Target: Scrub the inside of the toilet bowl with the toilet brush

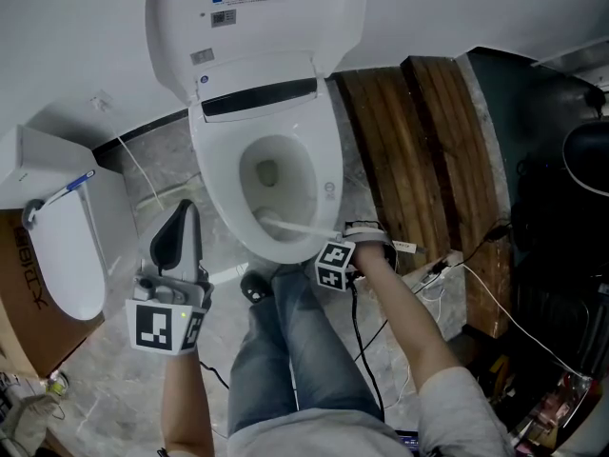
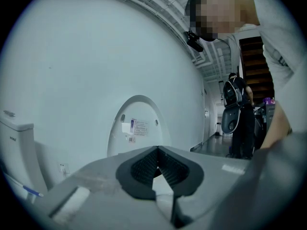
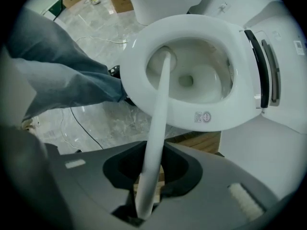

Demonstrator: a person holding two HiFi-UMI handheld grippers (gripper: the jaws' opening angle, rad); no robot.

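A white toilet [image 1: 328, 174] stands with its lid [image 1: 257, 17] raised and its bowl [image 1: 276, 174] open. My right gripper [image 1: 335, 260] sits at the bowl's front right rim, shut on the white toilet brush handle [image 1: 297, 226]. In the right gripper view the handle [image 3: 160, 104] runs from my right gripper [image 3: 148, 178] down into the bowl [image 3: 201, 80]. There the brush head [image 3: 164, 56] rests against the inner wall on the side nearest the person's leg. My left gripper [image 1: 177, 241] is held left of the toilet, pointing up, shut and holding nothing. In its own view my left gripper [image 2: 158, 169] faces the raised lid [image 2: 139, 128].
A second toilet [image 1: 62, 255] and a cardboard box [image 1: 24, 303] stand at the left. Dark wooden planks [image 1: 409, 150] lie right of the bowl, with cables [image 1: 457, 274] trailing over the marble floor. The person's jeans leg [image 1: 295, 350] is in front of the bowl. Dark gear [image 1: 571, 236] crowds the right.
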